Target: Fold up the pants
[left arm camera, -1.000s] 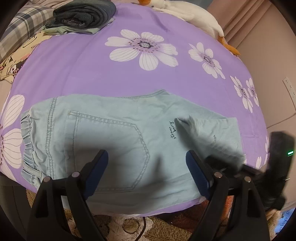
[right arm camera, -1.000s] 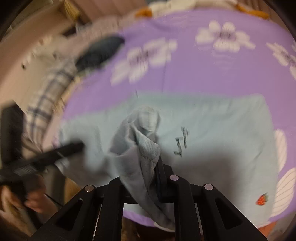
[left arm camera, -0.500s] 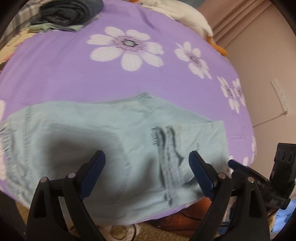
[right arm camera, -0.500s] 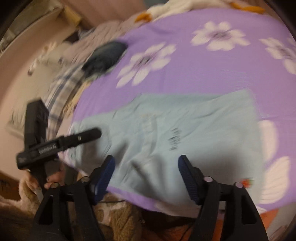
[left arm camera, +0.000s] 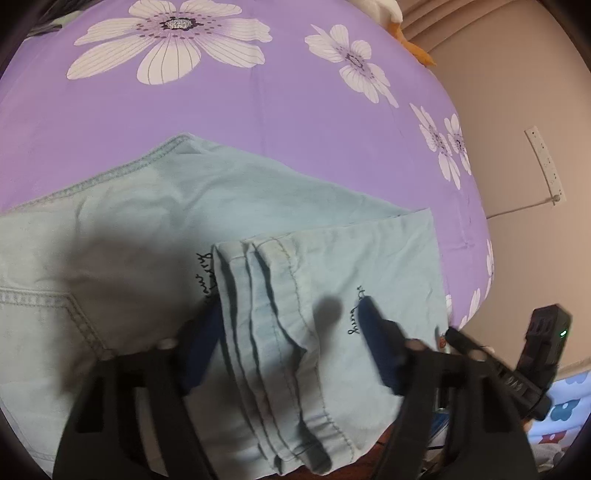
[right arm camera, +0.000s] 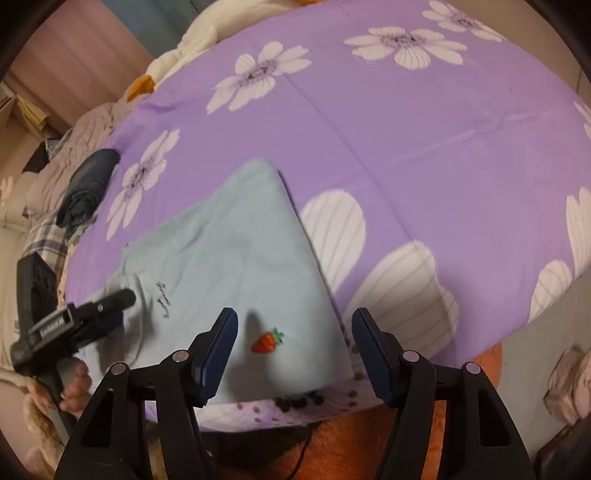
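Light blue pants [left arm camera: 155,229] lie flat on the purple flowered bedspread [left arm camera: 258,107], with the leg ends folded back over the middle; the folded hems [left arm camera: 273,332] lie between my left gripper's fingers. My left gripper [left arm camera: 288,325] is open, low over that folded part. In the right wrist view the pants [right arm camera: 229,258] show a small strawberry patch [right arm camera: 266,340]. My right gripper [right arm camera: 293,350] is open and empty over the pants' near right corner by the bed edge.
Dark folded clothes [right arm camera: 88,184] lie at the far left of the bed. A white plush toy [right arm camera: 192,33] is at the back. The bed's front edge is just below both grippers. A wall [left arm camera: 517,110] stands to the right.
My right gripper let go of the pant leg, opened and moved right to the folded corner. My left gripper moved right and lower over the folded hems.
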### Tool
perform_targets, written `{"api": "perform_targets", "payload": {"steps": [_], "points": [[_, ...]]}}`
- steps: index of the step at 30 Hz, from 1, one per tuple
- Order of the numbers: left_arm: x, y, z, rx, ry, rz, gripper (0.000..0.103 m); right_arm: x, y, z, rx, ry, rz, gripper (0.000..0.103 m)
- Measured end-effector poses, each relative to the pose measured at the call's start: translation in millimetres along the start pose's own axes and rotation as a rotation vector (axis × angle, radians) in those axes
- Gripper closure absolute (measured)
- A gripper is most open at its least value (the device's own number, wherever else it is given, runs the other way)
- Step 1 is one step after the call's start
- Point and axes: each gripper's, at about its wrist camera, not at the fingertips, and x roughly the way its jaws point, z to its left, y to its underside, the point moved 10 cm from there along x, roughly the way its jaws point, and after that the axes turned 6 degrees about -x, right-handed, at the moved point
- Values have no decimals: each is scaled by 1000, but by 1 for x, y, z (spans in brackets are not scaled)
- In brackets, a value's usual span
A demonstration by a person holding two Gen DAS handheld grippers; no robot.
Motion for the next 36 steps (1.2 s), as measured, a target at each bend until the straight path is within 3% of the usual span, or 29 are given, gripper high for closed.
{"api": "perform_targets", "payload": {"steps": [2, 3, 4, 6, 12, 15, 17, 19, 24, 29, 36], "points": [[8, 0, -5, -23, 60, 37, 62, 5, 4, 0, 6, -3, 19, 38], [11, 1, -4, -34, 68, 44, 80, 10, 6, 2, 11, -10, 32, 42], [13, 1, -2, -41, 60, 50, 88, 10, 7, 1, 16, -16, 37, 43], [11, 0, -3, -59, 72, 60, 90, 11, 8, -1, 16, -3, 38, 45], [-30, -22, -11, 26, 25, -79, 90, -5, -2, 9, -21, -15, 3, 54], [-13, -21, 0, 27, -9, -22, 89, -5, -14, 17, -66, 1, -18, 54], [3, -17, 14, 22, -67, 19, 84, 0, -27, 22, -98, 25, -33, 62], [4, -16, 19, 5, -50, 2, 84, 5, -43, 30, -124, 24, -56, 75], [-5, -5, 23, 20, -67, 0, 79, 31, -68, 40, -170, 36, -49, 78], [-12, 17, 31, 10, -55, 2, 79, 51, -48, 28, -166, 77, 30, 78], [-18, 42, 34, 24, -90, 11, 77, 28, -1, 26, -163, 49, 77, 78]]}}
